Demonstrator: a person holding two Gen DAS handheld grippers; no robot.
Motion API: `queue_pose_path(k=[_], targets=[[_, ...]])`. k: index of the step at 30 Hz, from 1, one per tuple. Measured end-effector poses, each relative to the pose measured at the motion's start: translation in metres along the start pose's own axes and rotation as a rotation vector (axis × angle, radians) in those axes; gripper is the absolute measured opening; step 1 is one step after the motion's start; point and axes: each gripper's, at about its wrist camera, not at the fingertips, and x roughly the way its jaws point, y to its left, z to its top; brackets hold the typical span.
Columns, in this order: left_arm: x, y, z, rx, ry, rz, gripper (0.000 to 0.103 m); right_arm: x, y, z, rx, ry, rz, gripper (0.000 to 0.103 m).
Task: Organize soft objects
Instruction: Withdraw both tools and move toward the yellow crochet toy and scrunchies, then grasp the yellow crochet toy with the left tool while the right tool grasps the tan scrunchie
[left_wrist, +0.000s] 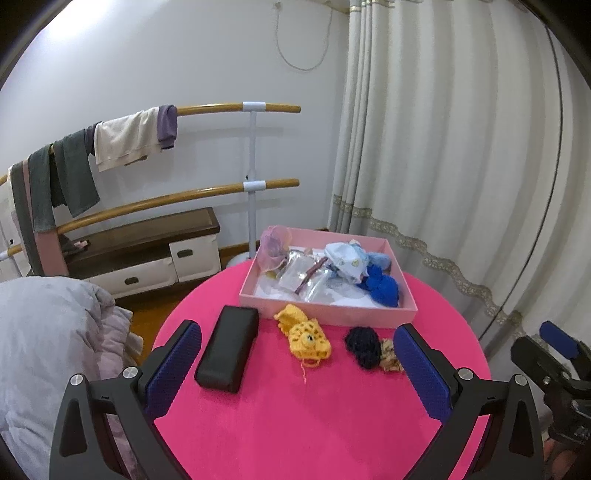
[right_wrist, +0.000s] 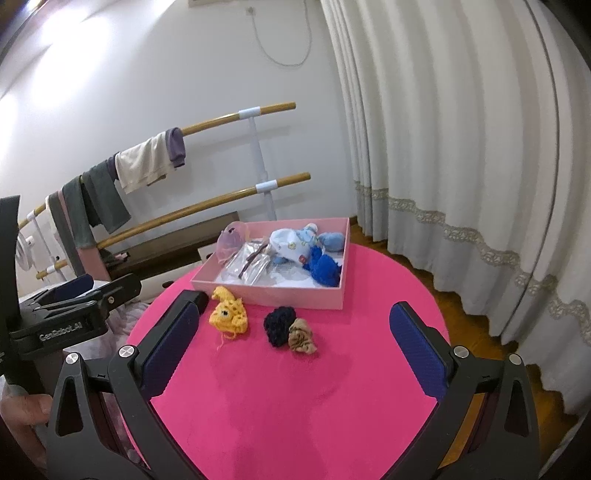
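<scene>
Pink box (left_wrist: 325, 315), 12 o'clock on the round table (left_wrist: 295, 424): collecting tray, already holding a blue knit (left_wrist: 382, 288), a printed cloth (left_wrist: 347, 260) and clear bags (left_wrist: 306, 277).
Loose in front of it, apparently awaiting transfer: yellow crochet (left_wrist: 304, 334) at centre, navy scrunchie (left_wrist: 364, 345) touching tan scrunchie (left_wrist: 389, 356) toward 2 o'clock, black case (left_wrist: 227, 349) toward 10 o'clock.
Left gripper (left_wrist: 297, 363): jaws spread wide, empty, above the table's near edge.
Right gripper (right_wrist: 297, 352): likewise spread, empty, framing the scrunchies.
</scene>
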Motion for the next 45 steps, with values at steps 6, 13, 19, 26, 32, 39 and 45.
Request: queue_pose_path(k=[6, 13, 19, 26, 32, 39, 45], targets=[[-0.013, 0.006, -0.013, -0.02, -0.007, 0.018, 0.103, -0.001, -0.004, -0.003, 0.013, 0.012, 0.0, 0.103], [-0.017, 0.02, -0.033, -0.066, 0.012, 0.031, 0.103, -0.004, 0.001, -0.003, 0.003, 0.004, 0.0, 0.103], [-0.019, 0.024, -0.037, -0.075, 0.021, 0.027, 0.103, -0.002, 0.004, -0.003, -0.004, 0.008, -0.001, 0.103], [-0.012, 0.027, -0.04, -0.081, 0.037, 0.02, 0.103, 0.003, 0.003, -0.003, -0.003, 0.019, -0.008, 0.103], [0.005, 0.025, -0.039, -0.075, 0.064, 0.008, 0.103, 0.017, -0.008, -0.006, 0.006, 0.048, -0.022, 0.103], [0.05, 0.017, -0.035, -0.059, 0.118, -0.005, 0.103, 0.049, -0.028, -0.018, 0.026, 0.114, -0.042, 0.103], [0.109, 0.006, -0.027, -0.043, 0.168, -0.01, 0.103, 0.088, -0.037, -0.031, 0.023, 0.19, -0.052, 0.103]])
